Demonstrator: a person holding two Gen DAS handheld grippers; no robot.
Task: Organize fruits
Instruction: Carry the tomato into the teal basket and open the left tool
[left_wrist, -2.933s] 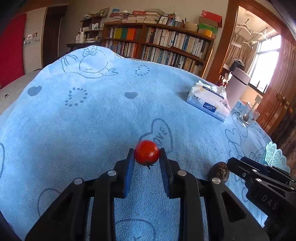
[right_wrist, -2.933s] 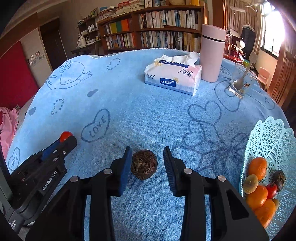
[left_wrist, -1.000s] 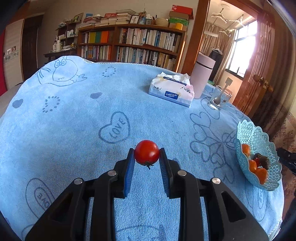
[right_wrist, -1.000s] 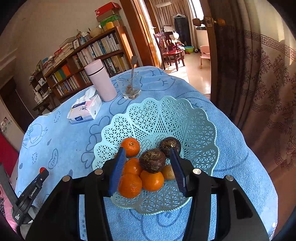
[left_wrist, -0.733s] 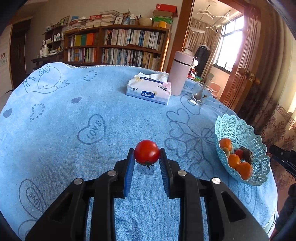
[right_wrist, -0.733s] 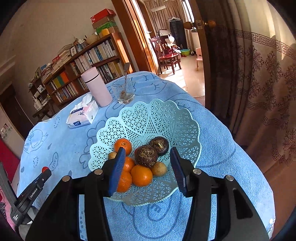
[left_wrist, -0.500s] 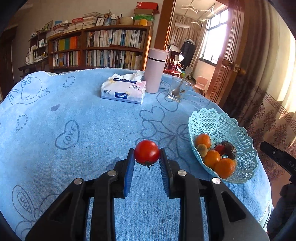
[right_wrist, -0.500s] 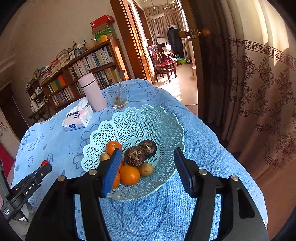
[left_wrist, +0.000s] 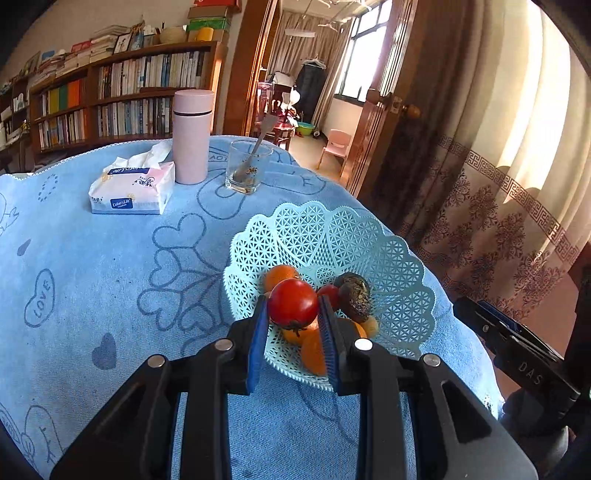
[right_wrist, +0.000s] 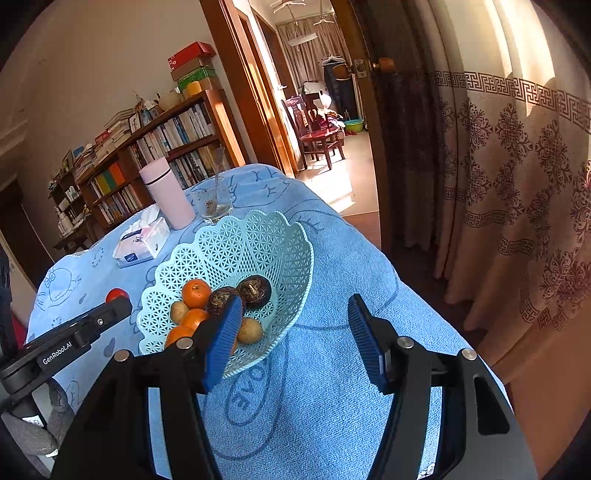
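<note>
My left gripper (left_wrist: 292, 314) is shut on a red tomato (left_wrist: 292, 303) and holds it over the near rim of the light blue lattice basket (left_wrist: 402, 273). The basket holds oranges (right_wrist: 195, 293), two dark brown round fruits (right_wrist: 255, 291), a small red fruit (left_wrist: 330, 294) and small tan fruits (right_wrist: 250, 331). My right gripper (right_wrist: 295, 334) is open and empty, just right of the basket (right_wrist: 258, 240) above the blue cloth. The tomato also shows in the right wrist view (right_wrist: 117, 294) at the left gripper's tip.
A blue towel with heart drawings (left_wrist: 110, 266) covers the round table. A tissue pack (left_wrist: 133, 190), a pink flask (left_wrist: 192, 136) and a glass with a spoon (left_wrist: 246, 171) stand at the far side. The table edge and a curtain (right_wrist: 517, 184) lie to the right.
My left gripper carried the tomato across the table to the basket. My right gripper let go of the dark fruit in the basket, opened wide and drew back to the right.
</note>
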